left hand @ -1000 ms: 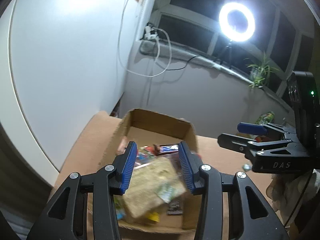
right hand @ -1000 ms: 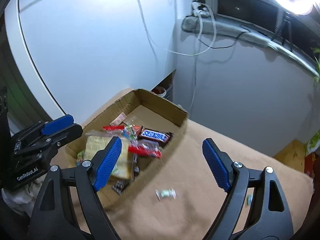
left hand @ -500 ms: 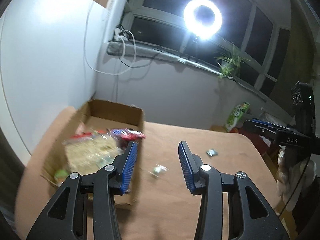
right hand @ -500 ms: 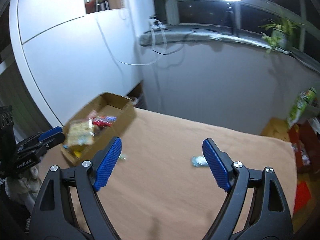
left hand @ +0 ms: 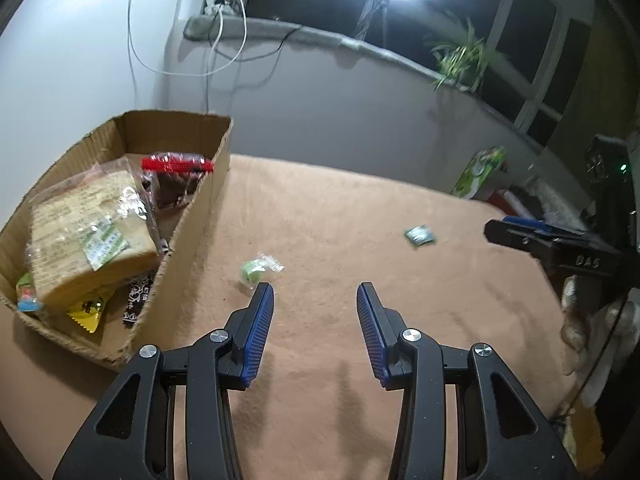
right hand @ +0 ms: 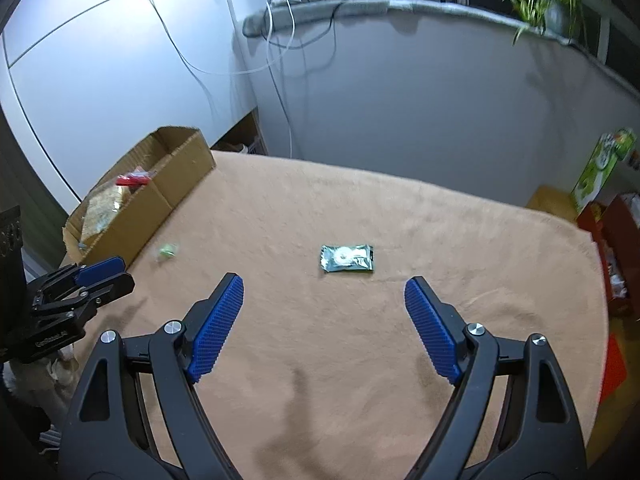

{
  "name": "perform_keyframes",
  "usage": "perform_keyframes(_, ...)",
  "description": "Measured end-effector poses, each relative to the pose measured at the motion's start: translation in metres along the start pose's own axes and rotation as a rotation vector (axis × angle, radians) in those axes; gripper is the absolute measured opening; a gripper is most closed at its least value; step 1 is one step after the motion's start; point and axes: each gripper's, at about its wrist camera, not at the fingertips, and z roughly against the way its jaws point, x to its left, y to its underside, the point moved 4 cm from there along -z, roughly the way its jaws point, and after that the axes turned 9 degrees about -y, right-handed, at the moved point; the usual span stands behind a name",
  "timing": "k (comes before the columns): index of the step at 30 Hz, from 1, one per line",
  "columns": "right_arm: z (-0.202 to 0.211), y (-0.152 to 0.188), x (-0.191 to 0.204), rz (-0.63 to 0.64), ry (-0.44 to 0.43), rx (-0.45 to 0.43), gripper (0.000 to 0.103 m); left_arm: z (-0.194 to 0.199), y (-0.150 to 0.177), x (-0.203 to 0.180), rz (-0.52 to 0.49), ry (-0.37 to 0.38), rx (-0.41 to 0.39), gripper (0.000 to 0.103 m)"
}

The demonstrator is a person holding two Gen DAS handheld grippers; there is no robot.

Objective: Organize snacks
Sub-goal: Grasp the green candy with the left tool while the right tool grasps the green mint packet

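The letters "DAS" stood in pale print on the black body of the right gripper (left hand: 576, 256), seen at the edge of the left wrist view. A pale line of lettering ran along the side of the left gripper (right hand: 84, 280) in the right wrist view, too small to make out. The label on the bread bag (left hand: 90, 236) in the cardboard box (left hand: 192, 216) and the print on the dark green packet (right hand: 347, 258) were blurred beyond reading.

A cardboard box (left hand: 188, 216) sat at the far left, filled with wrapped snacks. A small green candy (left hand: 254, 271) lay just right of it; a dark green packet (right hand: 347, 258) lay flat mid-table.
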Motion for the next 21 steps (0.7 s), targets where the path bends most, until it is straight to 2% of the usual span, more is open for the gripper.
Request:
perform_keyframes(10,-0.048,0.006,-0.031,-0.003,-0.012,0.099,0.081,-0.042,0.001,0.008,0.023,-0.115,0.067,0.042)
perform_keyframes(17,-0.076,0.002,-0.033,0.026,-0.006,0.139,0.079,-0.057,-0.002,0.005,0.037,-0.121,0.089,0.042)
perform_keyframes(21,-0.089,-0.005,-0.028,0.062,0.025,0.144,0.079,-0.061,-0.007,0.004,0.035,-0.12,0.091,0.042)
